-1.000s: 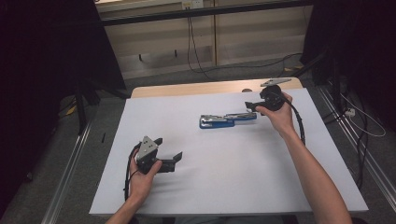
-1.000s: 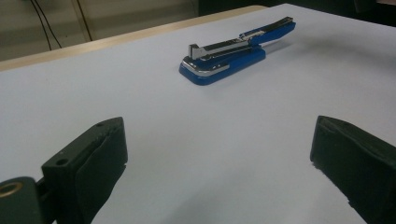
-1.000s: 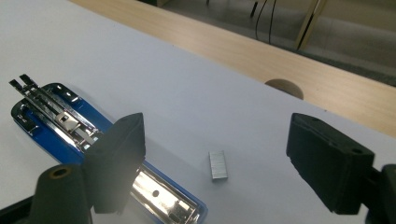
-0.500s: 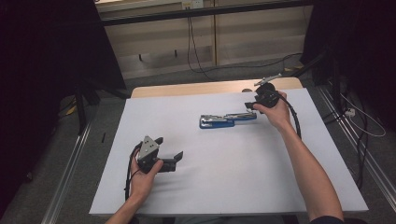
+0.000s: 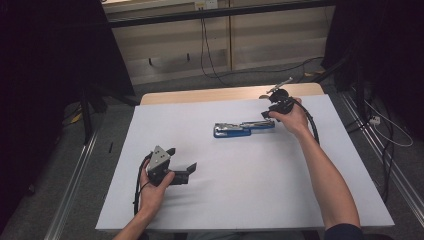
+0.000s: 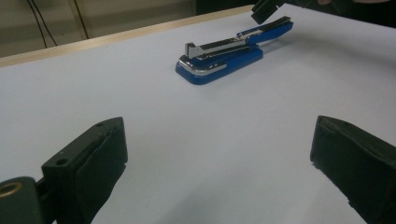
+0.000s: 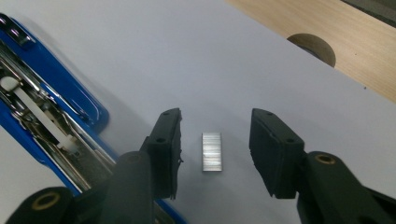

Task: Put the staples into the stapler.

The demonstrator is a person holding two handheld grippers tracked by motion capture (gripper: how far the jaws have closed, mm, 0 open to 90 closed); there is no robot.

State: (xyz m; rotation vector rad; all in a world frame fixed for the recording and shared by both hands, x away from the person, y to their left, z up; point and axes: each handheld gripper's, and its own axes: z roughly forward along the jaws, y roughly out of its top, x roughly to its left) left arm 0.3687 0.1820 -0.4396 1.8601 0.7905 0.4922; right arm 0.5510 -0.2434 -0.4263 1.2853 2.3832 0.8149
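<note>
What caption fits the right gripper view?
Right gripper straddles a small staple strip beside the open blue stapler.

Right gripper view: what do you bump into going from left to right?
Opened blue stapler with its shiny metal track → black left-hand jaw → small silver strip of staples lying on the white sheet → black right-hand jaw → round hole in the wooden table edge.

Left hand-held gripper (image 5: 182, 169): black body, grey triangular top plate, trailing black cable. Right arm: dark short sleeve (image 5: 345, 233).
</note>
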